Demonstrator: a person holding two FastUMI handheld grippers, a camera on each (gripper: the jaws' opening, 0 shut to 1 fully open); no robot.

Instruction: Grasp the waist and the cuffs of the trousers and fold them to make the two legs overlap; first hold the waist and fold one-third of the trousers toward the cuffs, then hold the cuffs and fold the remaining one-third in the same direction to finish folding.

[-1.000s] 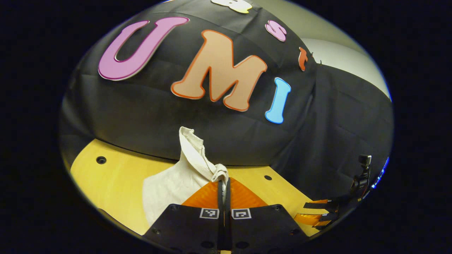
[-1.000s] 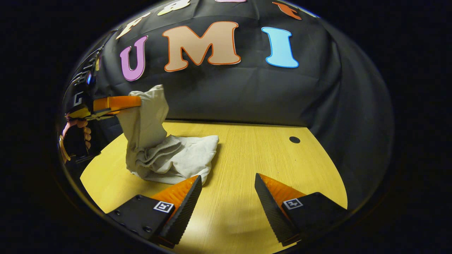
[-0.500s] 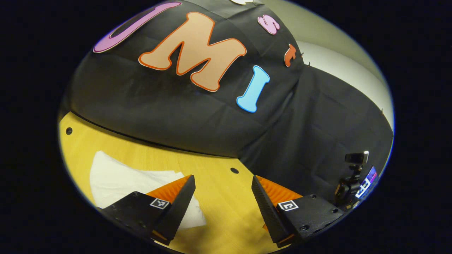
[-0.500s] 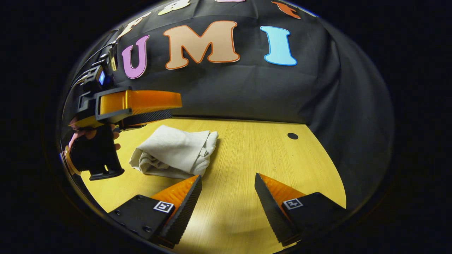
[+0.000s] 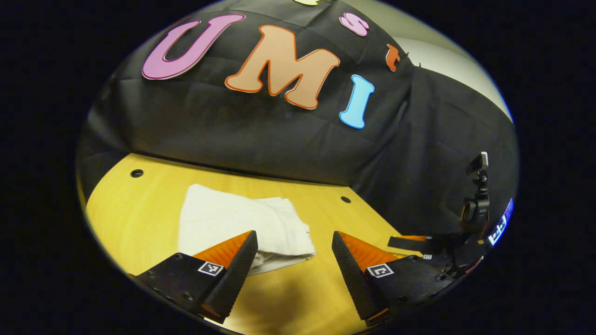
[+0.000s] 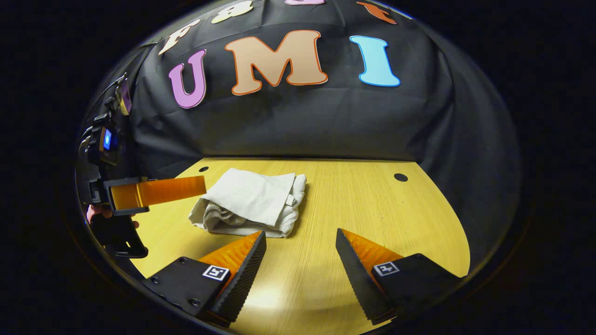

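Note:
The pale trousers lie folded in a compact bundle on the wooden table. My left gripper hovers open just in front of the bundle, nothing between its fingers. In the right gripper view the left gripper sits at the left edge, beside the bundle, held by a hand. My right gripper is open near the table's front, the bundle just beyond its left finger. The right gripper also appears low at the right of the left gripper view.
Black cloth walls close the table at the back and right. Small round holes mark the tabletop. A small camera on a stand is at the right of the left gripper view.
The left gripper let go of the lifted end of the trousers, which dropped onto the bundle. It opened and drew back and down toward the table's left side. The right gripper stayed open.

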